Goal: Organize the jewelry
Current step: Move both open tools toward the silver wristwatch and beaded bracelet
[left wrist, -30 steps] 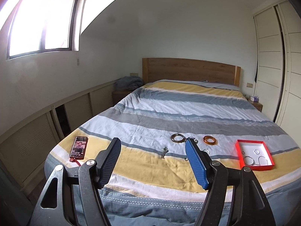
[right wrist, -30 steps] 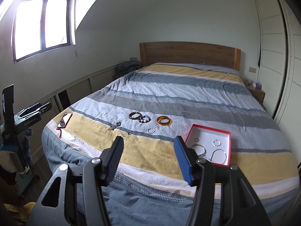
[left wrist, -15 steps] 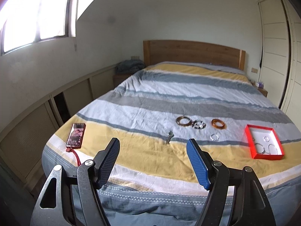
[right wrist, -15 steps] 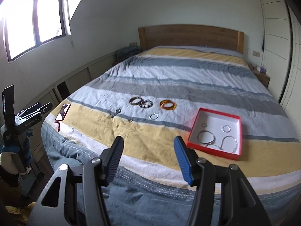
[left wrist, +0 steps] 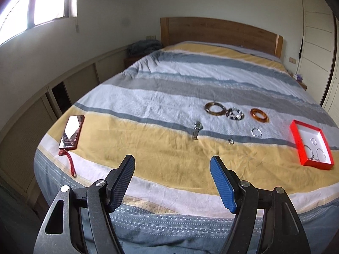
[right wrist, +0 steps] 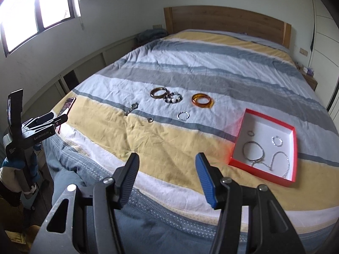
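Both grippers hover over the foot of the bed (left wrist: pixel 148 97), none of the jewelry within reach yet. Left gripper (left wrist: pixel 172 165): jaws spread wide, nothing between them. Right gripper (right wrist: pixel 167 163): likewise released and empty.

Red box (right wrist: pixel 239 135) lies on the bedspread to the right, lid off, white inside. Already in it: a large thin bangle (right wrist: pixel 253 151), a silver chain (right wrist: pixel 279 162), a small beaded ring (right wrist: pixel 277 141) and a small hoop (right wrist: pixel 251 133). Judged from this, part of the sorting is done.

Still loose on the bed, left of the box:
- brown bangle (right wrist: pixel 158 92), touching the dark-and-white bead bracelet (right wrist: pixel 173 97)
- amber bangle (right wrist: pixel 202 100), a little apart to the right
- small silver bracelet (right wrist: pixel 183 115), nearer the foot of the bed
- small ring (right wrist: pixel 150 120), just beside it to the left
- watch-like piece (right wrist: pixel 132 108), furthest left; too small to identify with certainty

Six pieces left against four boxed, so the task looks under halfway.

Also on the bed, well apart at the left corner: a phone (left wrist: pixel 72 132) with a red cord. Not jewelry; presumably stays.

Likely next: right gripper goes for the piece nearest the box, the silver bracelet or amber bangle. Thin items on soft cloth may be hard to pinch cleanly.
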### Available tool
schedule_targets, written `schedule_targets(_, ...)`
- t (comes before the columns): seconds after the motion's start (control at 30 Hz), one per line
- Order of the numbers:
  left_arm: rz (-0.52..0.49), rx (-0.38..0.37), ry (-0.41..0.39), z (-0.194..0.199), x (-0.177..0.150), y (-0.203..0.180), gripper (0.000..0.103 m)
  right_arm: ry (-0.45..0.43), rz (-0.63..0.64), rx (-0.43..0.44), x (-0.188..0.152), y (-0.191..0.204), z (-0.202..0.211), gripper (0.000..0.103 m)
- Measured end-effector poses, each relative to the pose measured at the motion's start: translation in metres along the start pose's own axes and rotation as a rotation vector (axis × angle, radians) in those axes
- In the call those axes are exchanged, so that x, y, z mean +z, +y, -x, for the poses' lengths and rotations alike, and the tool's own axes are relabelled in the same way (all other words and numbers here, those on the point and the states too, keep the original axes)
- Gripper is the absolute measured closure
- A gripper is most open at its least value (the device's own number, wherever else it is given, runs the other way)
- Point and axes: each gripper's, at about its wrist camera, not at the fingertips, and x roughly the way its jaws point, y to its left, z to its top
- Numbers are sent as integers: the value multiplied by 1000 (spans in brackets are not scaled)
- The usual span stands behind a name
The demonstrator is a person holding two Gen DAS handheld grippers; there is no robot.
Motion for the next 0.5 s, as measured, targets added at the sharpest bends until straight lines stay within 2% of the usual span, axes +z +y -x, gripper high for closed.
schedule_targets(0.2,-14,1,44,-30,4,0,31,40,-27,11,8,-8,-31,50)
schedule_targets(0.5,-42,-9,64,-77,32,-3,31,72,-66,12,27,-19,-73,50)
